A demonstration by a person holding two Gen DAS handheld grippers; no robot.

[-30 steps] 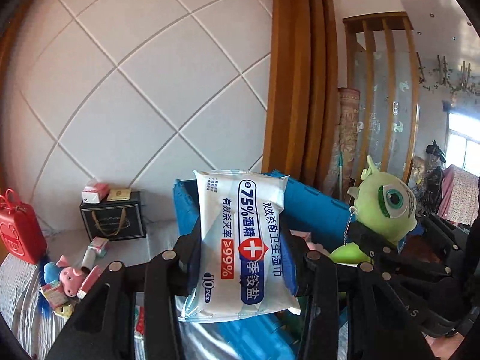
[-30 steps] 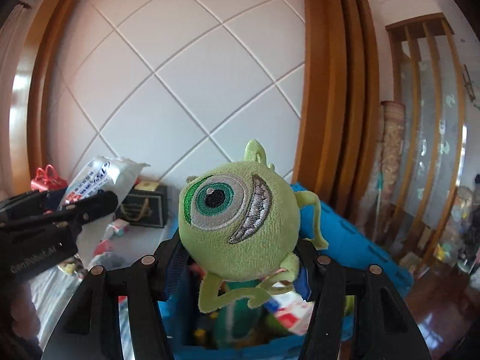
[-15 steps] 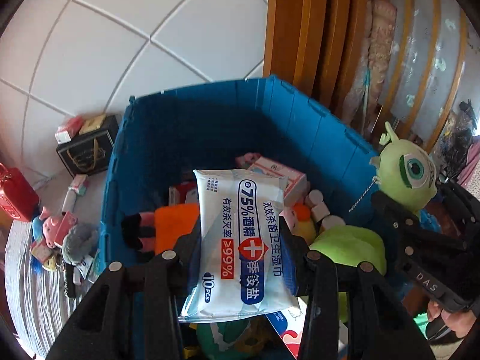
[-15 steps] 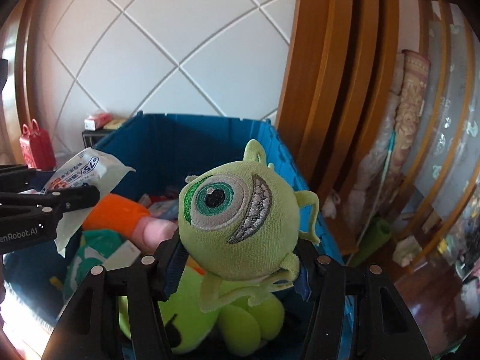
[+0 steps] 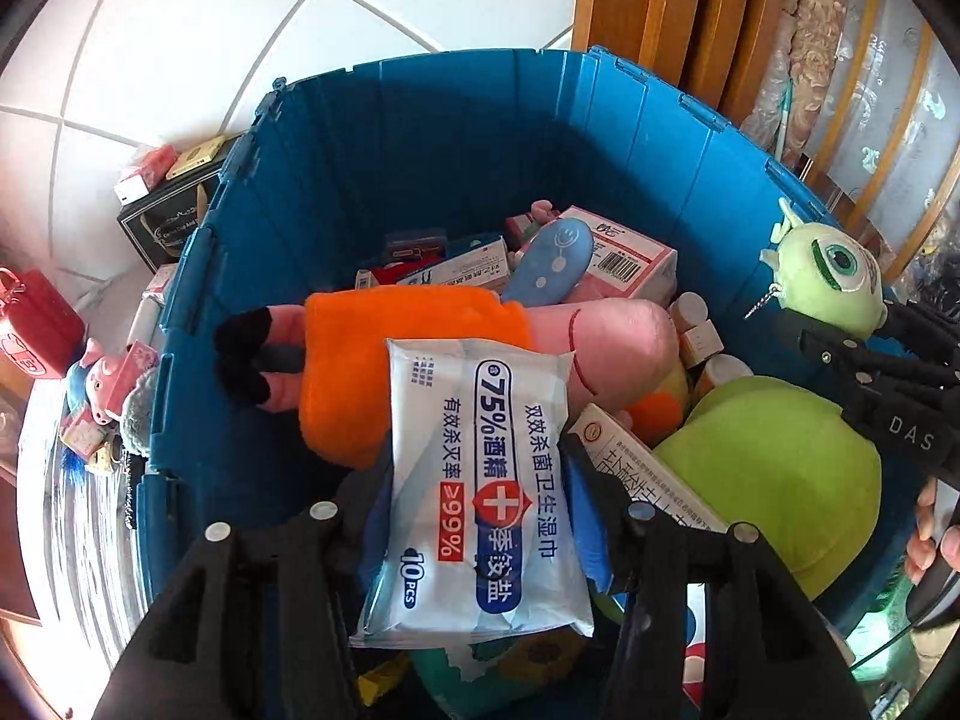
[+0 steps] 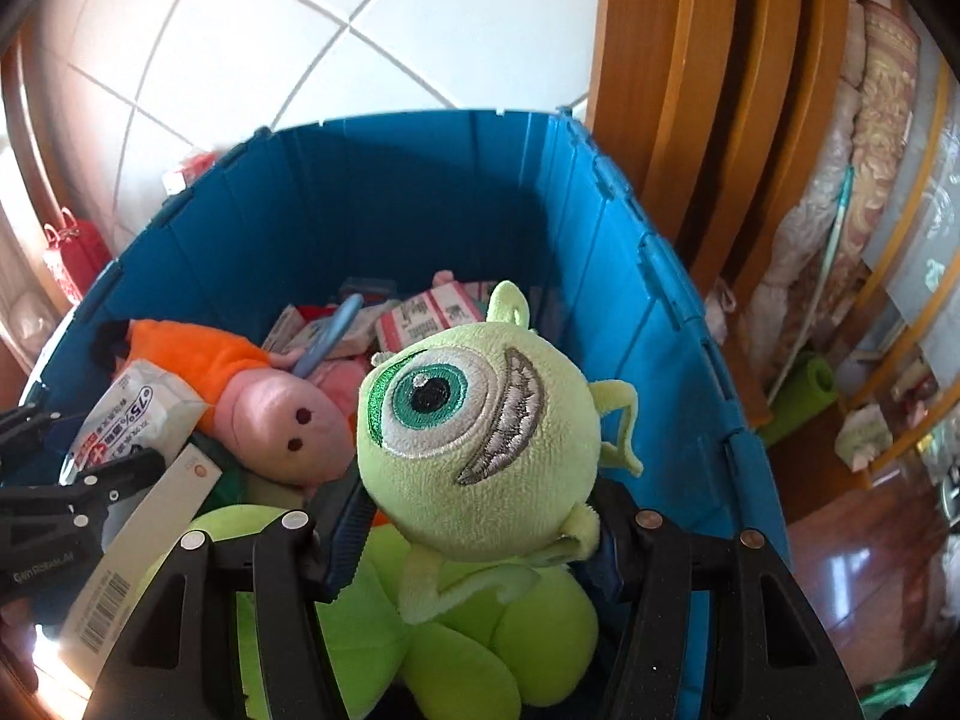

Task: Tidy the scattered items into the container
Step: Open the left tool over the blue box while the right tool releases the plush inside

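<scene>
I'm looking into a lived-in home, white diamond-tiled wall point(image 6: 300, 48), wooden partition slats point(image 6: 690, 90), glossy wood floor point(image 6: 852, 540), blue toy-filled bin point(image 5: 480, 138), rolled rug point(image 6: 882, 138)

The pale surface point(image 5: 114, 300) carries the blue container point(image 5: 420, 138), with a black gift bag point(image 5: 162, 228), red case point(image 5: 36, 324) and small pig toy point(image 5: 102, 372) beside it.
</scene>
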